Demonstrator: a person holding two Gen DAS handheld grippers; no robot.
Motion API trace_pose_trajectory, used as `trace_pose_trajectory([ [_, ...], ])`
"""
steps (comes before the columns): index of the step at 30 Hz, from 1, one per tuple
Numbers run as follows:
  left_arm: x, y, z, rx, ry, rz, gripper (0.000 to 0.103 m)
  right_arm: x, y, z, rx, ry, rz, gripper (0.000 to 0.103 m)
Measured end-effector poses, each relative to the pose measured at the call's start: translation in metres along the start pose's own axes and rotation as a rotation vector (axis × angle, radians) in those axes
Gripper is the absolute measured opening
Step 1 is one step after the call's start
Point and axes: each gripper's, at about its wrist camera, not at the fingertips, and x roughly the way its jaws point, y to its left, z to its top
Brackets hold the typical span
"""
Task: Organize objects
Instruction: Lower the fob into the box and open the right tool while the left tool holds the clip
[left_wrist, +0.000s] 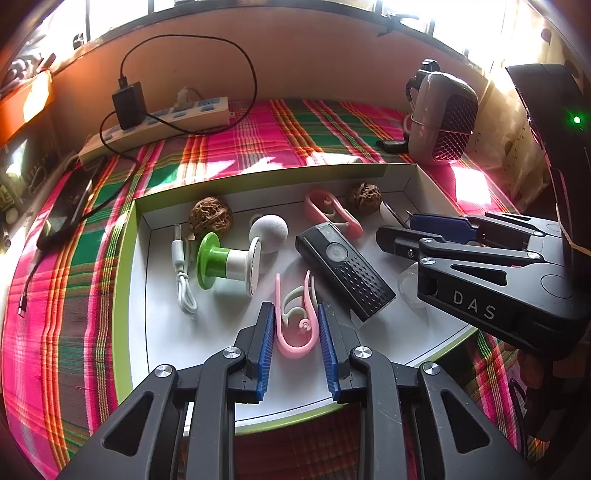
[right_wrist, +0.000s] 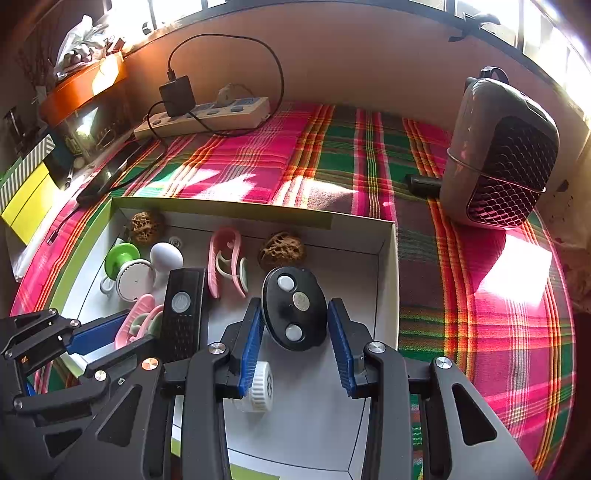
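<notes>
A white box with a green rim sits on a plaid cloth. My left gripper is low in the box, its blue pads touching both sides of a pink-and-white clip. My right gripper is shut on a black oval piece with three round studs, held above the box floor. Loose in the box lie a black ribbed light, a green-and-white spool, a white ball, two walnuts, another pink clip and a white cable.
A white ridged cap lies under my right gripper. Behind the box, a power strip with a black charger and looped cable runs along the wall. A grey speaker with a mesh front stands at the right. A phone lies on the left.
</notes>
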Motion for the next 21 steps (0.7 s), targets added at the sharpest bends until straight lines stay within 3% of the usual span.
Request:
trace_pose_trajectory([
  [21,-0.005,0.0,-0.002,-0.002,-0.006,0.012,0.029,-0.013,0.003,-0.007,0.024,-0.039,-0.004,0.043],
])
